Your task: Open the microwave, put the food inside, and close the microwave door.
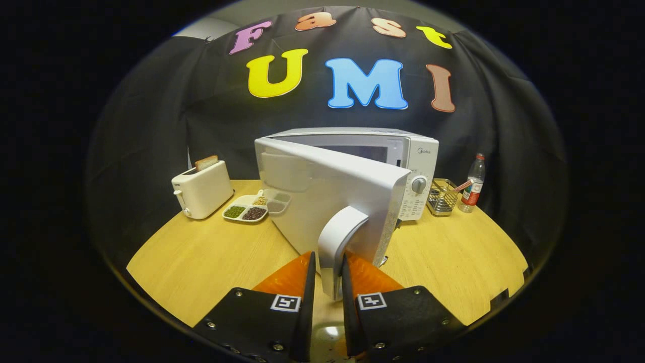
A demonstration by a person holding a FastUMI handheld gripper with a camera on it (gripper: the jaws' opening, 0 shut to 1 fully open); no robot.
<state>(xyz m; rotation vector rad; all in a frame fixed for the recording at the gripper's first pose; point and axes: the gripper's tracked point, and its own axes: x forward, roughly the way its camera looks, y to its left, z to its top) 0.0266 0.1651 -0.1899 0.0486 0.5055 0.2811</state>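
Note:
A white microwave [418,151] stands at the back of the wooden table. Its door [322,191] is swung wide open toward me, hinged on the left. The door's curved white handle [338,237] runs down between my two fingers, and my gripper [328,262] is shut on it. A white divided tray of food [252,207], holding green, dark and pale portions, lies on the table left of the door, partly hidden behind it.
A white toaster [202,189] with a bread slice stands at the left back. Right of the microwave sit a wire basket [442,197] and a water bottle [473,182]. Bare table [201,262] spreads either side of my fingers.

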